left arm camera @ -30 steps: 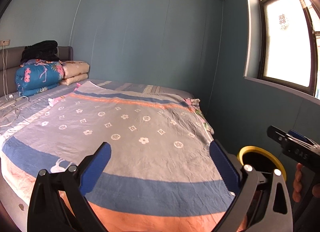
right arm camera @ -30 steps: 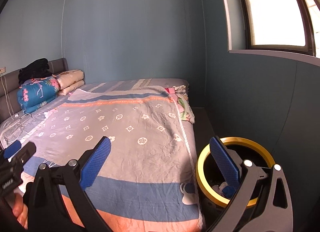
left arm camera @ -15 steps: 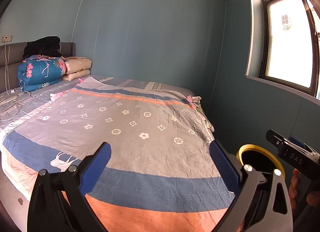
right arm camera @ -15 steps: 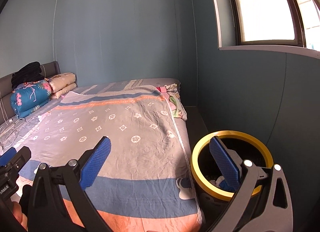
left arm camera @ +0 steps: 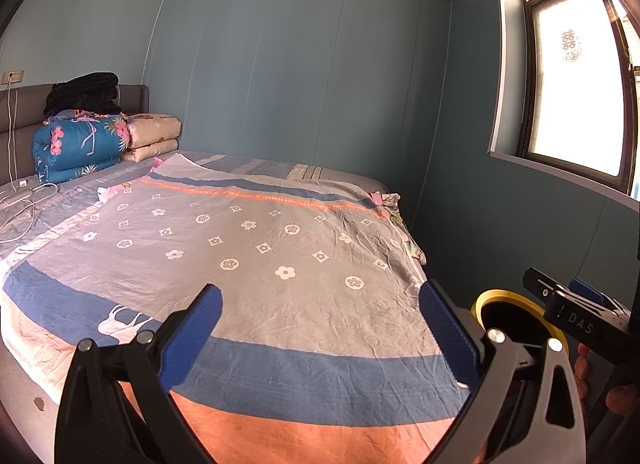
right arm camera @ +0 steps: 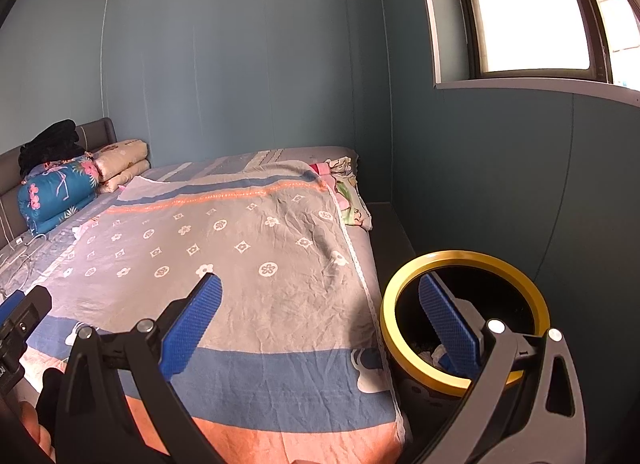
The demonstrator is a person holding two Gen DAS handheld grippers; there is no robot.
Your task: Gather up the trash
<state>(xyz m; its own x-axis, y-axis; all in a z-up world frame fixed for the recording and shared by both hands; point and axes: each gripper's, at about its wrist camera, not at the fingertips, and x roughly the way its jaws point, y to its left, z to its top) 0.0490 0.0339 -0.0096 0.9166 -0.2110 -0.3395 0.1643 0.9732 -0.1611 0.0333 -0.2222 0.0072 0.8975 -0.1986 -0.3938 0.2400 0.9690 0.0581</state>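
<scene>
A black trash bin with a yellow rim (right arm camera: 464, 260) stands on the floor beside the bed's right edge; some pale scraps (right arm camera: 434, 354) lie inside it. In the left wrist view the bin (left arm camera: 486, 298) shows partly behind my left finger. My left gripper (left arm camera: 320, 328) hangs open over the foot of the bed, empty. My right gripper (right arm camera: 318, 318) is open and empty too, its right finger (right arm camera: 448, 324) over the bin's mouth. The right gripper's body (left arm camera: 576, 318) shows at the right edge of the left wrist view, held by a hand (left arm camera: 618, 398).
The bed is covered by a grey, blue and orange flowered sheet (left arm camera: 248, 248). Folded quilts (left arm camera: 80, 144) and pillows sit at the headboard, with white cables (left arm camera: 24, 200) at the left. Bunched cloth (right arm camera: 348, 192) lies at the bed's far right edge. Wall and window close the right side.
Both grippers have tilted and lifted a little, so the bed sits lower in view. The bin shows fuller in the right wrist view. Jaws stay open.
</scene>
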